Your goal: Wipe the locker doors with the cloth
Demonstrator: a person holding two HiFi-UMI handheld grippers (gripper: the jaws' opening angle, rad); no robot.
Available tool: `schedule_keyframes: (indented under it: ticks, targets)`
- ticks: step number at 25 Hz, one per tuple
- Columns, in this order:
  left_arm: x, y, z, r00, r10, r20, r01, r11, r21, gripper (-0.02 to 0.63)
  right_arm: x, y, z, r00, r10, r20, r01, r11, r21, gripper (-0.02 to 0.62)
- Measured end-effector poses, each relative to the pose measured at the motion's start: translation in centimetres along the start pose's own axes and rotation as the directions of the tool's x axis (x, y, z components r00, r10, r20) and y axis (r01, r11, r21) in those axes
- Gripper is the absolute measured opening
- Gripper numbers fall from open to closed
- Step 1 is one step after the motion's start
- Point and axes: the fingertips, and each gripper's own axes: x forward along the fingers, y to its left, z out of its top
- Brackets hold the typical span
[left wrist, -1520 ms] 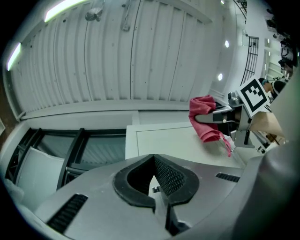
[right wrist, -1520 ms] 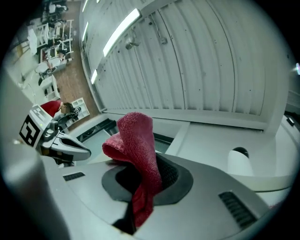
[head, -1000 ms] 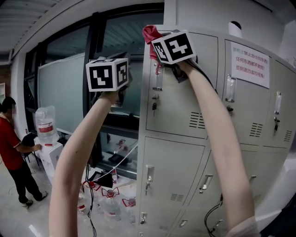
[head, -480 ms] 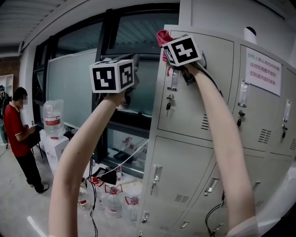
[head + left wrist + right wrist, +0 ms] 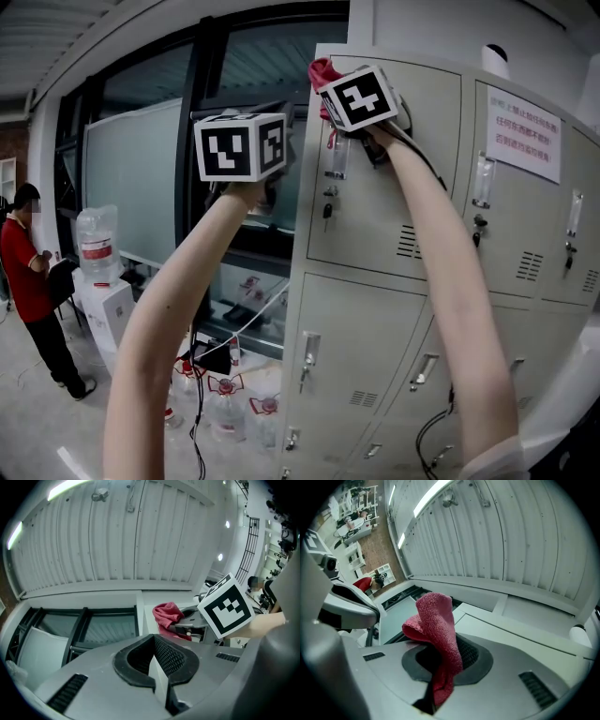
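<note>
My right tongs [image 5: 440, 667] pinch the cloth [image 5: 438, 625] at the locker door's [image 5: 375, 206] top corner. My left tongs [image 5: 157, 667] are closed together and empty. I reckon wiping has barely begun.

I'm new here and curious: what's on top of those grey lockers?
A white rounded object, its base hidden by the lockers' edge. The red cloth in the right hand-held gripper only reaches the top corner.
</note>
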Motion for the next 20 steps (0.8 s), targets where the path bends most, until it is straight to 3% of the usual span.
schedule_keyframes:
  ticks: [6,15,20]
  targets:
    - [1.4,-3.2,-0.6,0.998,-0.061,-0.006,0.061,0.998,0.003,0.015,-2.3,-2.6,-2.0,0.999,-0.03,-0.011,0.03,0.999,-0.028,0.031]
    - [4.1,-8.0,-2.3,0.993,-0.118,-0.014,0.118,0.993,-0.024,0.015,-8.3,-10.1,-6.8,0.991,-0.12,-0.05,0.116,0.99,-0.074,0.032]
    - [5.0,-9.9,-3.5,0.992,-0.128,-0.021,0.126,0.989,-0.08,0.015,-12.2,-14.9,-9.7,0.982,-0.176,-0.072,0.173,0.983,-0.058,0.031]
